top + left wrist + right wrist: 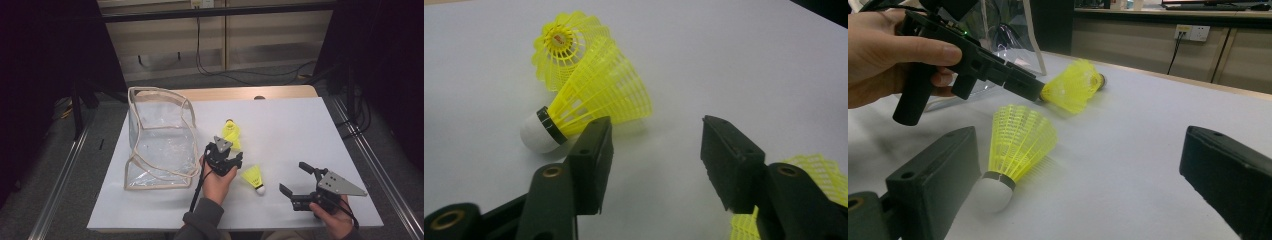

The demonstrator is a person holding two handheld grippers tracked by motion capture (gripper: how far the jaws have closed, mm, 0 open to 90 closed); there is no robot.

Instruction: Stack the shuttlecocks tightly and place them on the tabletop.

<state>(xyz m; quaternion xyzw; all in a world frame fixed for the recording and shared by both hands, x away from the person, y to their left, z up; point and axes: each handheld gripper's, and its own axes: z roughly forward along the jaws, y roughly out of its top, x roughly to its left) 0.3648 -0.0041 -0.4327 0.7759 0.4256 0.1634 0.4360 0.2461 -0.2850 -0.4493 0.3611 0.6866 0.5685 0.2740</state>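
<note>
With jaws spread and empty, the left gripper [231, 148] approaches 2 yellow shuttlecocks [232, 134], then must close on 1 for the clear bag [160, 140]; the right gripper [298, 178] waits, also spread.

white table [300, 130]: three yellow shuttlecocks [254, 177], clear bag [160, 140]

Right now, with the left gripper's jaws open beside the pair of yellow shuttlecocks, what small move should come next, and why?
Probably ease the left gripper forward so its jaws straddle the nearer shuttlecock, then close. The jaws stand apart with nothing between them, and that shuttlecock lies just ahead of one jaw, beside a second shuttlecock.
</note>
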